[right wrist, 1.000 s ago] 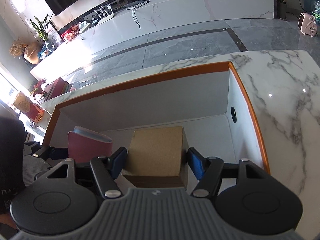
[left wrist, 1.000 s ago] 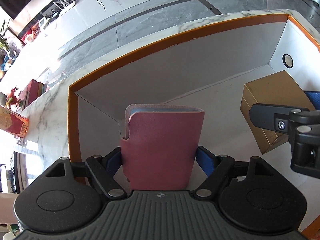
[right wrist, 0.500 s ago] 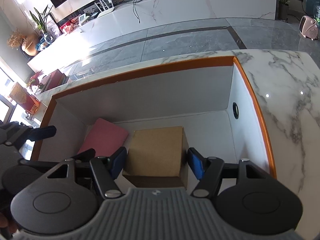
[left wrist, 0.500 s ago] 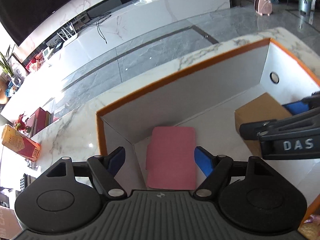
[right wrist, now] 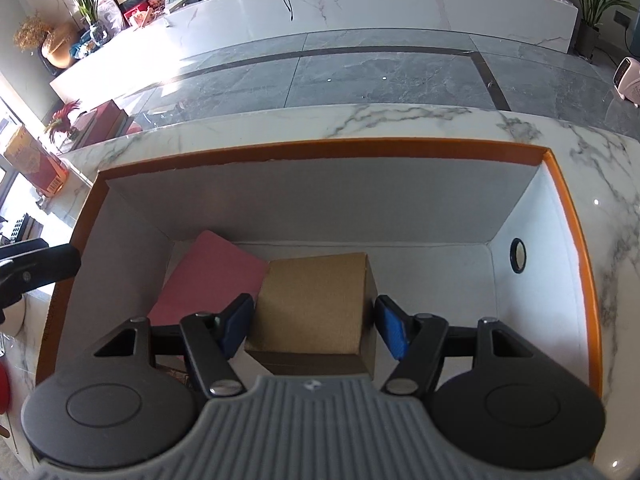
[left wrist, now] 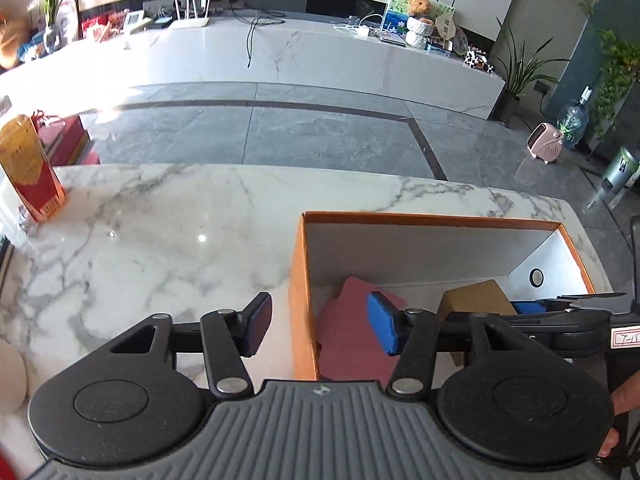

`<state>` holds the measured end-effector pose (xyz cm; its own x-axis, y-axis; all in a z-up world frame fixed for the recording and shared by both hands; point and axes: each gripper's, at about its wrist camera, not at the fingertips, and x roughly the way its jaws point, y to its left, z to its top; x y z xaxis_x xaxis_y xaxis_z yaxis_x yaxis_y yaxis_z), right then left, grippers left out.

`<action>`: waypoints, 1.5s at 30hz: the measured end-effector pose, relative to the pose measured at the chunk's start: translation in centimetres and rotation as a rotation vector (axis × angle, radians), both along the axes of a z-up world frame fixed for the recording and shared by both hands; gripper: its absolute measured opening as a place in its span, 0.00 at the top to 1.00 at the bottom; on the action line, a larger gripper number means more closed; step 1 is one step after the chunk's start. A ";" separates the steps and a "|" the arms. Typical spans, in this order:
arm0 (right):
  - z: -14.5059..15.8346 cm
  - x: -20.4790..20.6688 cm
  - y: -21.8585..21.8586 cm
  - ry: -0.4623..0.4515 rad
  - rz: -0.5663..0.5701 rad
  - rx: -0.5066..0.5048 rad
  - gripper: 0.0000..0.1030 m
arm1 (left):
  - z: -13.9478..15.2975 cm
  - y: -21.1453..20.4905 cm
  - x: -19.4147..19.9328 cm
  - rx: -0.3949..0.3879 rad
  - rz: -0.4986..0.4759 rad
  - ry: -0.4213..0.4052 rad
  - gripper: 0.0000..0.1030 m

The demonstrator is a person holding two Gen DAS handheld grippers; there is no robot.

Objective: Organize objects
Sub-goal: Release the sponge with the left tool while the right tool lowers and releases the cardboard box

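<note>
One orange-rimmed box (right wrist: 320,148) on the marble bench (left wrist: 160,232). Inside: one pink case (right wrist: 212,276) at the left end, one brown carton (right wrist: 316,300) just beside it. Two grippers. Right hand-held gripper (right wrist: 314,324) pinching the carton by its sides, plain only in the right view. Left hand-held gripper (left wrist: 320,326) spread above the box's left wall, jaws just been closing, nothing between them. In the left view, carton mostly hidden, case partly covered.

A home living room: marble TV console (left wrist: 280,52), router (left wrist: 188,20), houseplants (left wrist: 520,68).

sunlit grey marble floor (left wrist: 320,136)
</note>
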<state>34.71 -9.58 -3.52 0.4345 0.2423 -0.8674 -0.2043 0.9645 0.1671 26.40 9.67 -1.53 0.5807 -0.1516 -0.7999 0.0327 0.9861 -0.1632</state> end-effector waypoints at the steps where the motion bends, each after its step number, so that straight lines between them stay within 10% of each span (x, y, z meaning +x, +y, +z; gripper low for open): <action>1: -0.2 0.2 0.3 0.003 0.007 -0.011 0.34 | -0.4 0.3 -0.2 -0.016 -0.003 0.010 0.51; 11: -1.6 3.2 3.1 -0.028 0.012 -0.152 0.34 | -1.6 0.8 -0.5 -0.060 -0.028 0.020 0.70; 45: -2.9 -0.2 4.0 0.238 0.121 0.020 0.34 | -2.0 0.9 -0.6 -0.081 0.011 0.011 0.71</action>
<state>34.54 -5.60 -6.39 0.1860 0.2979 -0.9363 -0.2704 0.9316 0.2427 25.81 10.55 -3.50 0.5742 -0.2101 -0.7913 0.0200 0.9698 -0.2430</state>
